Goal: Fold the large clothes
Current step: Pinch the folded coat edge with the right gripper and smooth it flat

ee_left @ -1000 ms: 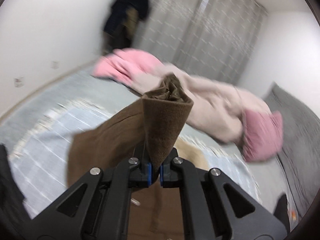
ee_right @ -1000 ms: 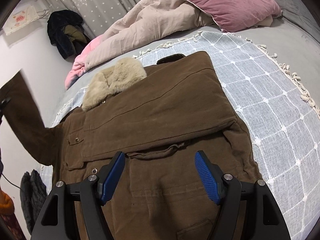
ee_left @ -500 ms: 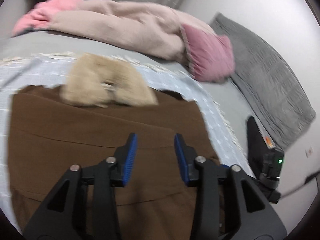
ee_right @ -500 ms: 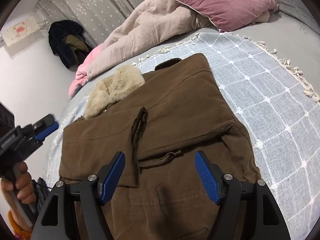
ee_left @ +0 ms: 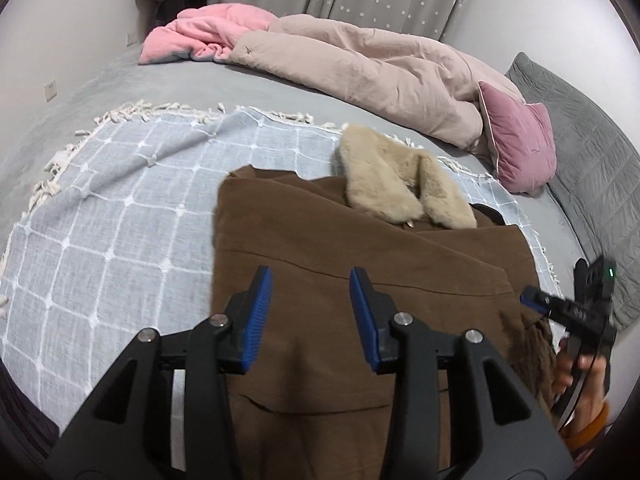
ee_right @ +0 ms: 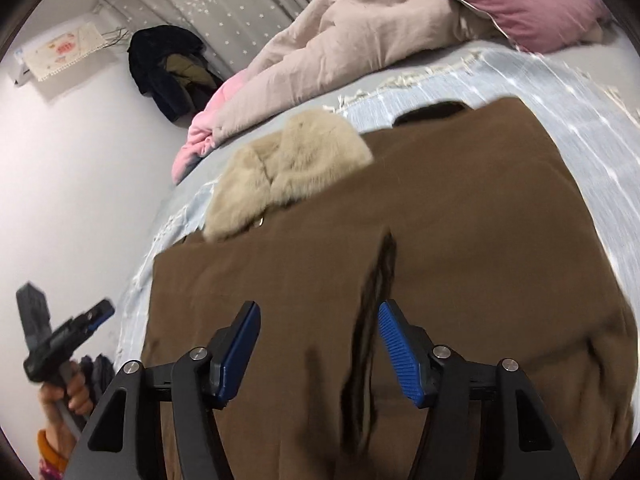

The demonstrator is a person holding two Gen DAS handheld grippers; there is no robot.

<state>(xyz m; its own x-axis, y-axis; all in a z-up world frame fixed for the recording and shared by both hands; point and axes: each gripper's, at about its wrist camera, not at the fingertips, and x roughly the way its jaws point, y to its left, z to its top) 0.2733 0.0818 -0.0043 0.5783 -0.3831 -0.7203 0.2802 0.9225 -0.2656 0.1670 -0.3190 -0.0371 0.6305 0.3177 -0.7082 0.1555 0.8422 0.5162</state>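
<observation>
A brown coat point(ee_left: 340, 248) with a beige fur collar point(ee_left: 392, 184) lies flat on a light blue checked blanket point(ee_left: 120, 216) on the bed, both sleeves folded in over its body. It also shows in the right wrist view point(ee_right: 440, 240), with the collar point(ee_right: 288, 168) at its far end. My left gripper point(ee_left: 310, 312) is open and empty, just above the coat's middle. My right gripper point(ee_right: 320, 344) is open and empty above the coat's lower part, near the sleeve edge point(ee_right: 380, 280). Each gripper shows in the other's view, the right one point(ee_left: 576, 312) and the left one point(ee_right: 68, 332).
A beige and pink duvet point(ee_left: 360, 56) and a pink pillow point(ee_left: 516, 136) lie along the far side of the bed. A grey headboard cushion point(ee_left: 592, 152) stands at the right. Dark clothes point(ee_right: 168, 68) hang on the wall by the curtain.
My left gripper let go of the sleeve it held up, and the sleeve now lies folded over the coat. The left gripper pulled back to the left; the right gripper moved in lower over the coat.
</observation>
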